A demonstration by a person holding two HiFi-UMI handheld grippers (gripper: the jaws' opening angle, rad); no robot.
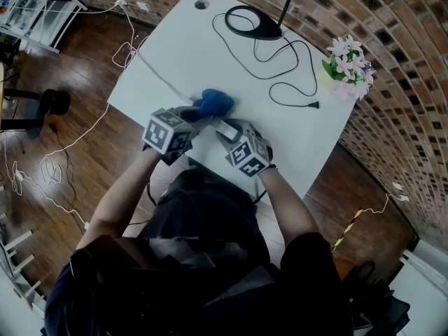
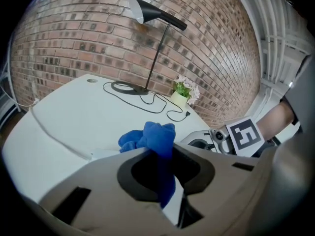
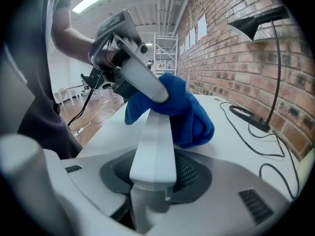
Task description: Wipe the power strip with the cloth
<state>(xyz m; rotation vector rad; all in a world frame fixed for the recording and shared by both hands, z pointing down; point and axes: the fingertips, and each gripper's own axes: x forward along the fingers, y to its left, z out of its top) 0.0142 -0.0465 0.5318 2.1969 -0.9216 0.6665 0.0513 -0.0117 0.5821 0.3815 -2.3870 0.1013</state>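
A person stands at a white bench [image 1: 210, 54] beside a brick wall [image 2: 98, 38], a two-jaw tool in each hand. The left claw [image 2: 160, 156] is clamped on a blue cloth [image 2: 150, 136], which bunches out past its fingertips in a loose wad. The right claw [image 3: 155, 173] is closed on one end of a white power strip [image 3: 157, 136], which runs straight out from the jaws and tilts up toward the other tool. The cloth lies pressed over the strip's far end, and both sit near the bench's front edge, just ahead of the person. Whether the strip's far end touches the bench cannot be told. Seen from the head camera, the two tools sit close together and angle inward, their marker cubes facing up. A white cable [image 1: 150, 68] trails from the cloth across the bench and over its far left edge. Well apart from the work, toward the back of the bench, stands a black desk lamp [image 2: 157, 58] with its dark cord [image 1: 280, 68] looping loosely. A small pot of pink flowers [image 1: 348, 65] stands at the right edge.
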